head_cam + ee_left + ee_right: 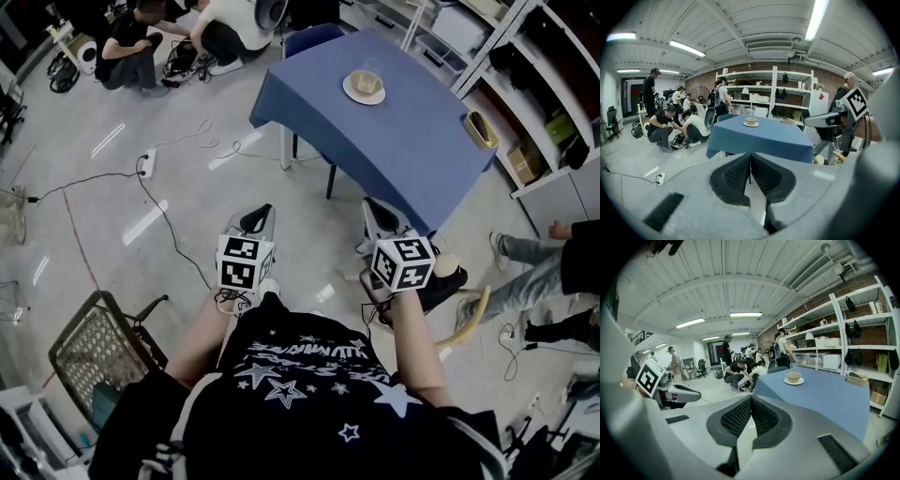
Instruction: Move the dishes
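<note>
Low in the head view, the left gripper (257, 218) and the right gripper (379, 212) are held side by side over the grey floor (66, 122). Each has its jaws pressed together on nothing (each gripper's own view shows the pads meeting). Above them, toward the upper right, stands a blue table (375, 150). Near its far end a tan bowl (365, 82) sits on a white plate (349, 91). A small yellowish dish (480, 128) rests at its right edge. Crouching people (131, 47) occupy the upper left corner.
</note>
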Motion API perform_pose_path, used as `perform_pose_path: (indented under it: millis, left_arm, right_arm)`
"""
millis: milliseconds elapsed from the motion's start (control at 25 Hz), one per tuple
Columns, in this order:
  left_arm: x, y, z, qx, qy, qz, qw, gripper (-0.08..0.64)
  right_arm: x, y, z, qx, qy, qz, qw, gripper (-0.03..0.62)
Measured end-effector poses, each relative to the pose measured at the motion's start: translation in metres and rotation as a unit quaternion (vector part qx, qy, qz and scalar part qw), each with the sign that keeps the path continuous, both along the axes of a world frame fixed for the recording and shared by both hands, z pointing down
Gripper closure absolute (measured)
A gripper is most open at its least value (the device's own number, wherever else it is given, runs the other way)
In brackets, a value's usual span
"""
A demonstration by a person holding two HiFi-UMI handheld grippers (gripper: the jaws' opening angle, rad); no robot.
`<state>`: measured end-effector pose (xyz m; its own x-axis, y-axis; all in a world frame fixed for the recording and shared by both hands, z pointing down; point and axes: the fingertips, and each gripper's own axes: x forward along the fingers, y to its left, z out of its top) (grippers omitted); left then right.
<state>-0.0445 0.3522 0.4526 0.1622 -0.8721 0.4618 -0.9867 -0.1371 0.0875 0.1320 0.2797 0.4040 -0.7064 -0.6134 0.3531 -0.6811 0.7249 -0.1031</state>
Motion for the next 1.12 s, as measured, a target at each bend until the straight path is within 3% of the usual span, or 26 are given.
perform_pose_path:
  millis: [280,520,640,840,1120]
  left_arm:
    - [-0.042,-0.038,-0.015,0.026,0.007,0.016,0.9995,0.538]
    - [-0.075,-0.061,-0.014,0.032,0.013,0.043,0.9985,0.538]
    - [-0.089,-0.067,-0.007,0.027,0.016,0.049,0.9983,0.538]
    - [-0.100,-0.082,0.007,0.014,0.028,0.047,0.9984,0.538]
    - [-0.114,-0.123,0.014,0.003,0.020,0.033,0.9993,0.538]
  right_arm:
    - [-0.032,-0.030,-0.016,0.021,-0.026,0.034,0.999,0.572]
    - [-0.056,-0.055,-0.011,0.019,-0.030,0.081,0.996,0.322]
    - [-0.058,-0.061,-0.001,0.009,-0.027,0.109,0.994,0.266]
    - [-0.057,-0.077,0.015,-0.007,-0.005,0.123,0.992,0.241]
    - [-0.062,-0.141,0.030,-0.016,-0.008,0.128,0.992,0.238]
